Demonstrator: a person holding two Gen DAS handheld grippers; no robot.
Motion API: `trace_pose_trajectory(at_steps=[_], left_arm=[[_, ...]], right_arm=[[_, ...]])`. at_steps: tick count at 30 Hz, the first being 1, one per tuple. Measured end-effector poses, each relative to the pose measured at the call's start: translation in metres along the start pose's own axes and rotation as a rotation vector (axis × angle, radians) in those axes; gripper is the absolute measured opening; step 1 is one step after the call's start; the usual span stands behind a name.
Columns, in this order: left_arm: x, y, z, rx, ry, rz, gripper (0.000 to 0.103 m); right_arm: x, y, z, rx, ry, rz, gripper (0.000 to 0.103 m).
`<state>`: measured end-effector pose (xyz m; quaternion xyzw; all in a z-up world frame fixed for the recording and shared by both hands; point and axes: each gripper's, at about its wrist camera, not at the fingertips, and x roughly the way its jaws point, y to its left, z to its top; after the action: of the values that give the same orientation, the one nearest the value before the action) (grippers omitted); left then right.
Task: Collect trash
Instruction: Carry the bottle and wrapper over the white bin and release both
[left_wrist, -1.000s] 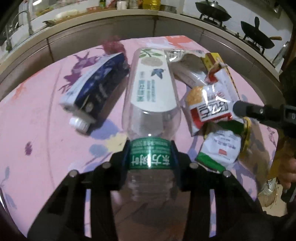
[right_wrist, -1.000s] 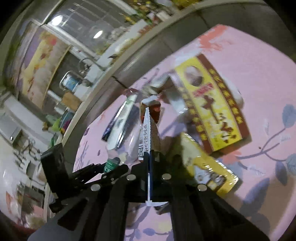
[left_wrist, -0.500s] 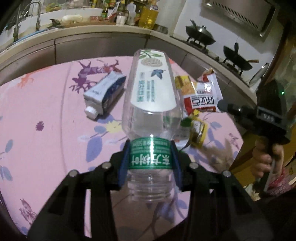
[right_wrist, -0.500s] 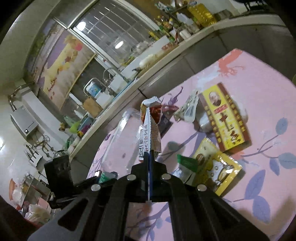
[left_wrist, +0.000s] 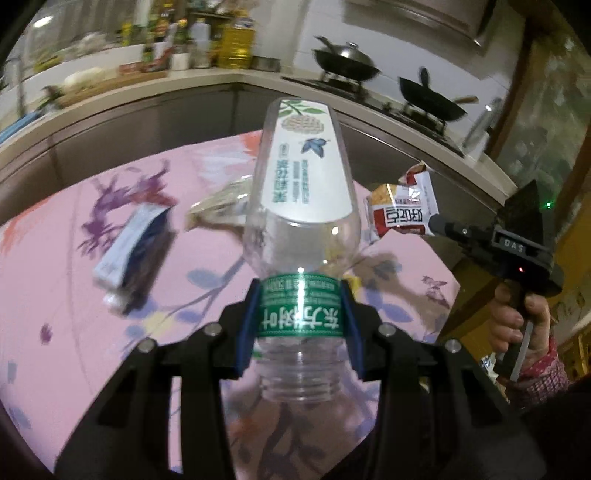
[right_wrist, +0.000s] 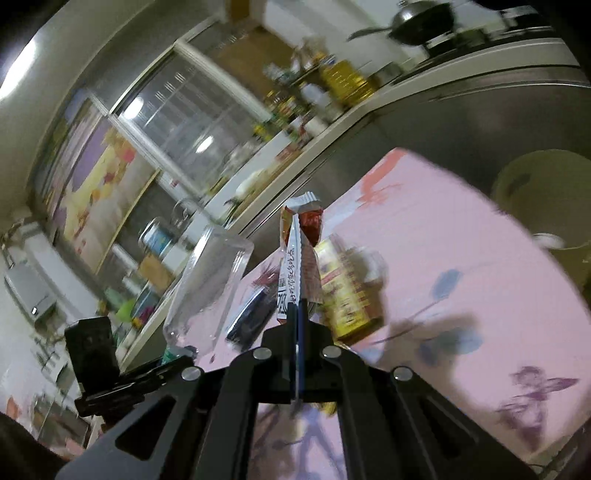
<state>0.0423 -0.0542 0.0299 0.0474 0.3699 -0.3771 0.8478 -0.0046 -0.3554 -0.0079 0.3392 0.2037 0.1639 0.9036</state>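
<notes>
My left gripper is shut on an empty clear plastic bottle by its green neck band and holds it well above the pink table. The bottle also shows in the right wrist view. My right gripper is shut on a red and white snack wrapper, held edge-on in the air; it shows in the left wrist view at the right. A blue and white carton and a yellow packet lie on the table.
The pink flowered tablecloth covers the table. A kitchen counter with bottles and two woks runs behind. A pale green round container stands past the table's far right edge.
Both grippers have risen away from the table with the bottle and the wrapper. The table trash now looks smaller and farther below.
</notes>
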Motion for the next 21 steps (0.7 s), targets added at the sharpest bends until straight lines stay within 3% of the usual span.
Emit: trace_pose_trajectory(at_steps=[7,12,21], left_arm=[[0.068,-0.068,0.053,0.193,0.086,-0.107,0.039],[0.151,-0.116,0.102,0.267,0.238,-0.224,0.039],[0.292,-0.164,0.151,0.147,0.569,-0.394,0.039]], right_arm=[[-0.054,-0.072,0.021,0.119,-0.191,-0.153,0.000],[-0.077,-0.126,0.033,0.196,-0.298,-0.280,0.000],[-0.052,-0.179,0.055,0.170,-0.275,-0.451,0.000]])
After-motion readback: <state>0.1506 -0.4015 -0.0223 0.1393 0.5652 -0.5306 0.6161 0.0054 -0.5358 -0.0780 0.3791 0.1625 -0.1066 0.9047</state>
